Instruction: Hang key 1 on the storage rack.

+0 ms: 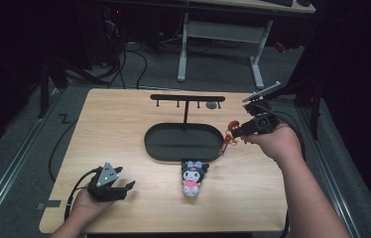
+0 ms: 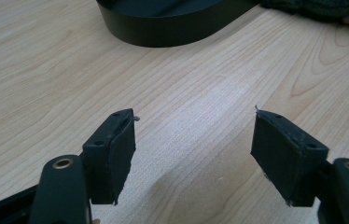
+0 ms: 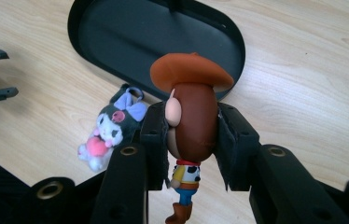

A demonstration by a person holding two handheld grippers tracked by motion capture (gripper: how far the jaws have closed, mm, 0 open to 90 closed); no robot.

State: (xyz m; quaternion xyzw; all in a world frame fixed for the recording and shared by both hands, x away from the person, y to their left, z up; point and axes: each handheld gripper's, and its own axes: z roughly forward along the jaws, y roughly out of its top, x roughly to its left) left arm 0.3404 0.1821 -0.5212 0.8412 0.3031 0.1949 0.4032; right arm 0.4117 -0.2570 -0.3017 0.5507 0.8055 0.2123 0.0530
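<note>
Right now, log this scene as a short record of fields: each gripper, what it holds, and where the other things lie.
right gripper: shut on the cowboy figure, pads clamped on its head, body hanging below
cowboy figure place: in the air past the right end of the black tray
left gripper: open, nothing between the jaws, low over the wooden table near its front left corner
plush toy: lying on the table in front of the tray
hook stand: rises from the tray, hooks bare
</note>
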